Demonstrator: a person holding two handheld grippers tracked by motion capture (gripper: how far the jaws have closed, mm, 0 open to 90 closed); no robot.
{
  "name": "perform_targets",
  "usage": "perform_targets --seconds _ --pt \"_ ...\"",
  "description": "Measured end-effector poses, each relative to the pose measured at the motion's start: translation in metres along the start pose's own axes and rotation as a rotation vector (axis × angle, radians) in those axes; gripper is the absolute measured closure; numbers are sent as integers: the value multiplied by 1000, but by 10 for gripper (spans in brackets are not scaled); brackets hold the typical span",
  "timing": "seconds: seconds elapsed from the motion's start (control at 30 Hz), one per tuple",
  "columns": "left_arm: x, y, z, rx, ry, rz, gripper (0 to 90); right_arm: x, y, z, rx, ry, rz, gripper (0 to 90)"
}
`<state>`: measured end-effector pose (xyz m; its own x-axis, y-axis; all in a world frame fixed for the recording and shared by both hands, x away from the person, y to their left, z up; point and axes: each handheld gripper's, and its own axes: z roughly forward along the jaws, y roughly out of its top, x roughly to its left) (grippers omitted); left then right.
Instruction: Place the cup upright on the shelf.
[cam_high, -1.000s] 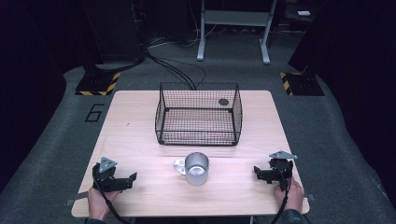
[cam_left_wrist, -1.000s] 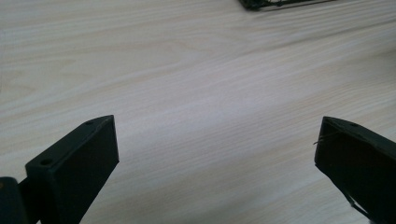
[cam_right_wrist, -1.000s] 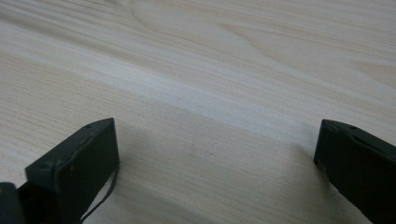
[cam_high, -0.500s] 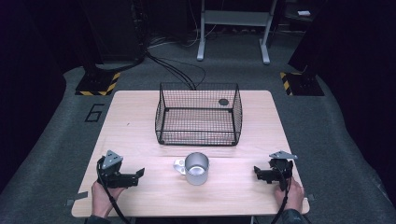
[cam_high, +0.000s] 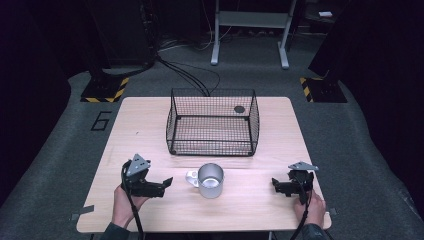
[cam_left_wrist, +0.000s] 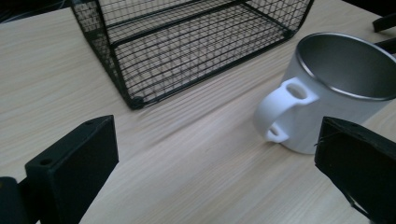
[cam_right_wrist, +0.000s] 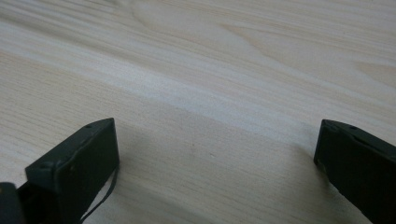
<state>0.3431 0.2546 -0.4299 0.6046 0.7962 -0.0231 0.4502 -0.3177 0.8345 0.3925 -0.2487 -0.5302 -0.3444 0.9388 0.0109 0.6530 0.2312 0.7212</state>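
While both grippers rest apart on a pale wood-grain table (cam_high: 150, 125), a mug waits between them.
Grey carpet surrounds the table; beyond the left gripper (cam_high: 162, 182) stands a black wire basket (cam_high: 212, 122), square-meshed. Just right of its spread jaws sits the white mug (cam_high: 210, 180), steel-lined, handle facing them. Right gripper (cam_high: 275, 185): jaws wide, empty.
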Motion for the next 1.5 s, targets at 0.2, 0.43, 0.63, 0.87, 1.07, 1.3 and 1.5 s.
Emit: perform_targets --seconds 0.2,0.43,0.63,0.87,1.07,1.3,1.5 --pt "-14 9 10 4 -51 39 0 0 0 0 0 1 0 0" --pt "-33 17 24 2 -113 66 0 0 0 0 0 0 0 0" --pt "-46 24 35 13 -156 101 0 0 0 0 0 0 0 0" --pt "-56 29 49 33 -188 127 0 0 0 0 0 0 -1 0" --pt "-62 32 60 50 -213 141 0 0 0 0 0 0 0 0" --pt "-71 36 73 60 -239 151 0 0 0 0 0 1 -1 0" --pt "-77 38 81 80 -254 170 0 0 0 0 0 1 -1 0"
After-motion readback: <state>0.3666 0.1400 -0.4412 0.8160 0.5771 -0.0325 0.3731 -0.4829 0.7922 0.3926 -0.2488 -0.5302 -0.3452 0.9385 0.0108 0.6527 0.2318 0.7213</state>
